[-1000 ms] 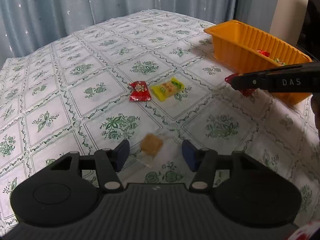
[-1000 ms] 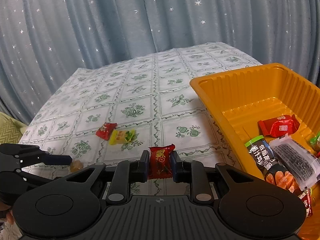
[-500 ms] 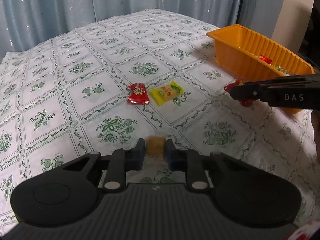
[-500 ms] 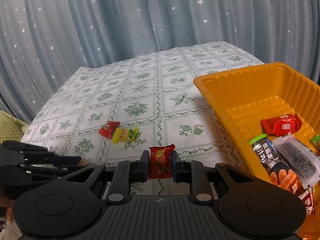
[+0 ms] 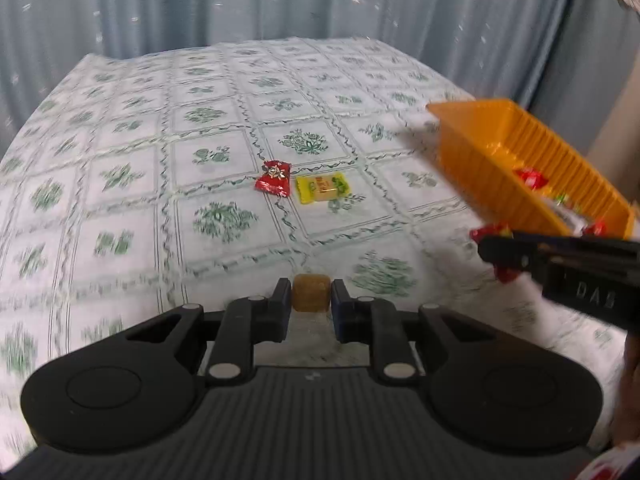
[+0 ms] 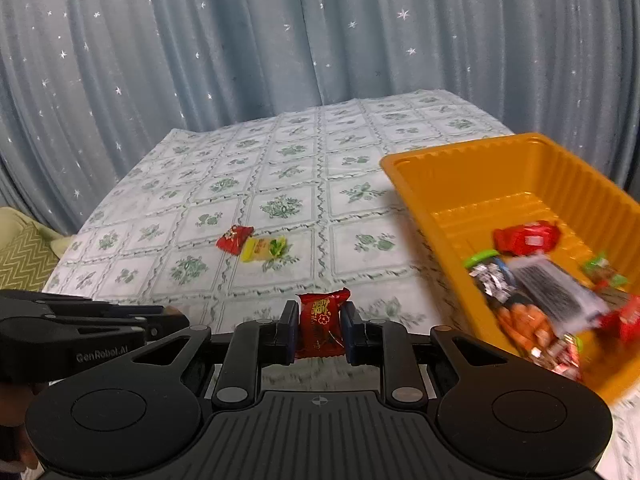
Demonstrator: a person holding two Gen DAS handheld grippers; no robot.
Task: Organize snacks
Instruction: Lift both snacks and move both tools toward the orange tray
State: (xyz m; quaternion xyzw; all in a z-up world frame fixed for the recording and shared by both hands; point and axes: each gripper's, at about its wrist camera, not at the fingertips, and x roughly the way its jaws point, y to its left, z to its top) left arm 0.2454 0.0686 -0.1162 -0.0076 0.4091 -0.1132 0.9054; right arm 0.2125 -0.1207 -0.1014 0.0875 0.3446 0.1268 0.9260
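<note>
Left wrist view: your left gripper (image 5: 311, 304) pinches a brown square candy (image 5: 311, 298); your right gripper (image 6: 319, 330) clamps a red wrapped candy (image 6: 321, 326) beside the orange ribbed plastic tray (image 6: 472, 168); two sweets lie beyond.

Matte black grippers — ribbed bodies, round side discs, silver rivets, blue-padded fingers (image 5: 281, 300) — lettered "DAS" and "GenRobot.AI".

A flat surface covered by a white tablecloth (image 5: 224, 128) with green floral squares carries everything. 2 wrapped snacks lie on it near the middle, just beside each other: a red packet (image 5: 273, 178) and a yellow packet (image 5: 321, 188). An orange tray (image 6: 480, 172) sits on the cloth toward the right, well apart from them.
</note>
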